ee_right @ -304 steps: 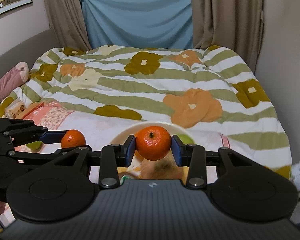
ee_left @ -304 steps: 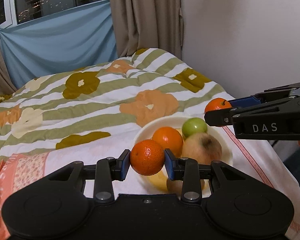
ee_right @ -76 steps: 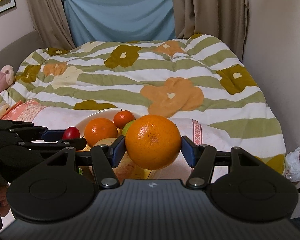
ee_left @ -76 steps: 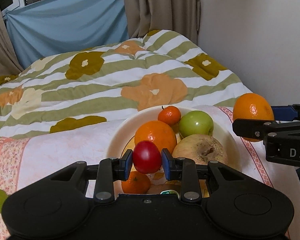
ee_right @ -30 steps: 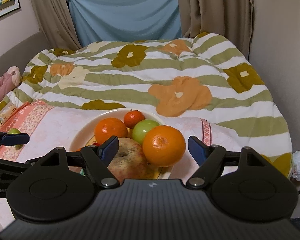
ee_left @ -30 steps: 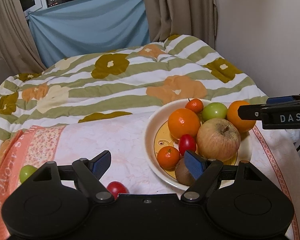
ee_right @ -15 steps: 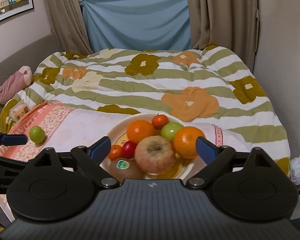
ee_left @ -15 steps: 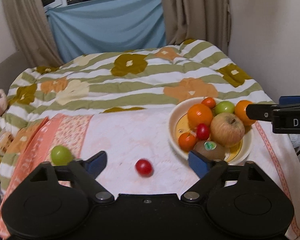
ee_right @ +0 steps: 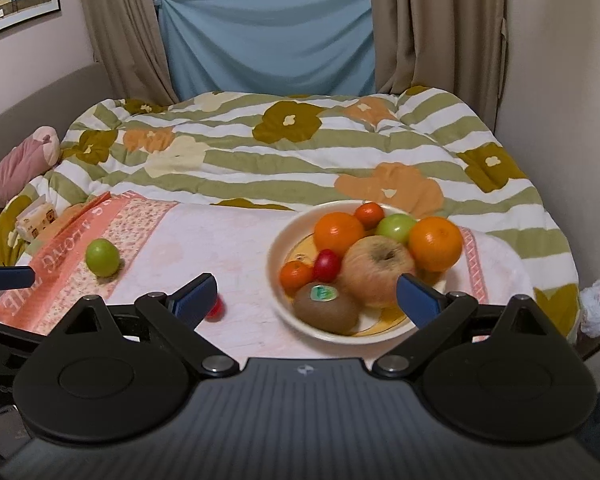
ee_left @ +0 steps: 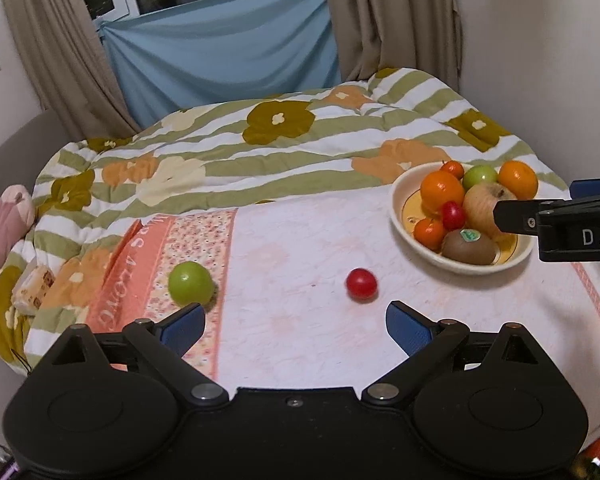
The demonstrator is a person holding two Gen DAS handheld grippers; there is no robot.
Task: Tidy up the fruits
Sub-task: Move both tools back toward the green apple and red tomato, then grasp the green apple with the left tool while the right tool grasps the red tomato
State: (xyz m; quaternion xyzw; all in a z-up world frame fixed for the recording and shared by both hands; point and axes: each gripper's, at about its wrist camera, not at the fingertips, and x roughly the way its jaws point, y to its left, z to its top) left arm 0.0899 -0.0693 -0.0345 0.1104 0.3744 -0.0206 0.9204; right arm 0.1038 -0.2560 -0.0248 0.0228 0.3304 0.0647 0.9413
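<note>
— What's hard to see?
— The red tomato (ee_right: 215,307) is half hidden behind the right gripper (ee_right: 306,296) finger; the left wrist view shows it whole on the cloth (ee_left: 300,240).
— And the kiwi (ee_right: 326,306)?
— In the bowl (ee_right: 276,256), long axis roughly left-right, sticker up.
— Grippers?
— Left gripper (ee_left: 296,322) and right both spread wide, empty. A green fruit (ee_left: 191,282) sits near the left one.

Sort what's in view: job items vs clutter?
Job: bowl of fruit; green fruit and red fruit loose on the cloth; both tools open, left, right.
Clutter: quilt, pink toy, tissue pack, plastic bag.
</note>
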